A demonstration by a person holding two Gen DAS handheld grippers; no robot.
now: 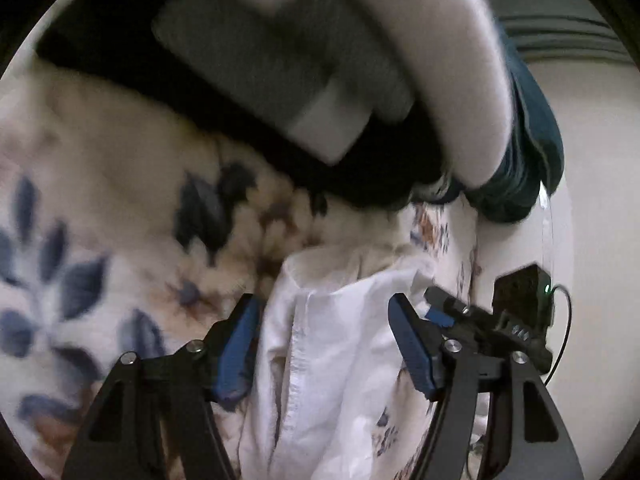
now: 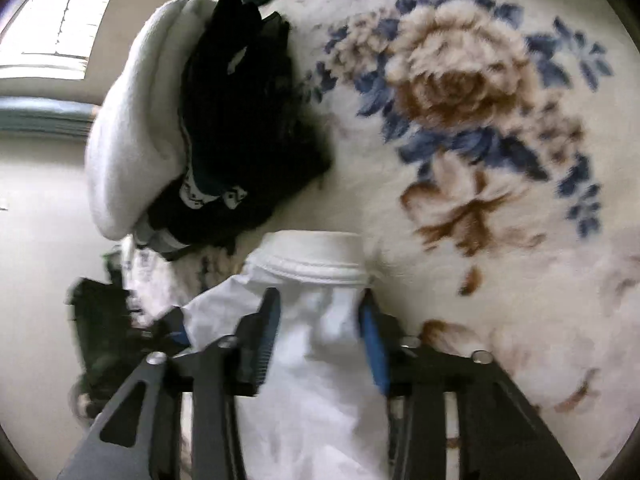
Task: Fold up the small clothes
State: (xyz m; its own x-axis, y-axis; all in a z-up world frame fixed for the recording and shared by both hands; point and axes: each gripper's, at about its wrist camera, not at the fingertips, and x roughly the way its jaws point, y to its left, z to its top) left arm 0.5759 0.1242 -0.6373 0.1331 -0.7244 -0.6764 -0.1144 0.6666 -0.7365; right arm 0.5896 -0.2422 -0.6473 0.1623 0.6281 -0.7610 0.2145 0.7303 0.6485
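Both grippers at a white garment on a floral blanket

The left gripper (image 1: 324, 320) and right gripper (image 2: 318, 320) each stand part-open with the white garment (image 2: 316, 360) bunched between their fingers; whether they pinch it is unclear. It lies on the floral blanket (image 2: 460, 100), near a black garment (image 2: 240, 120).

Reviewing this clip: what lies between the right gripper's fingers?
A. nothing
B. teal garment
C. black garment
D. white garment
D: in the right wrist view the white garment fills the gap between the right gripper fingers, while the black garment lies farther off on the floral blanket.
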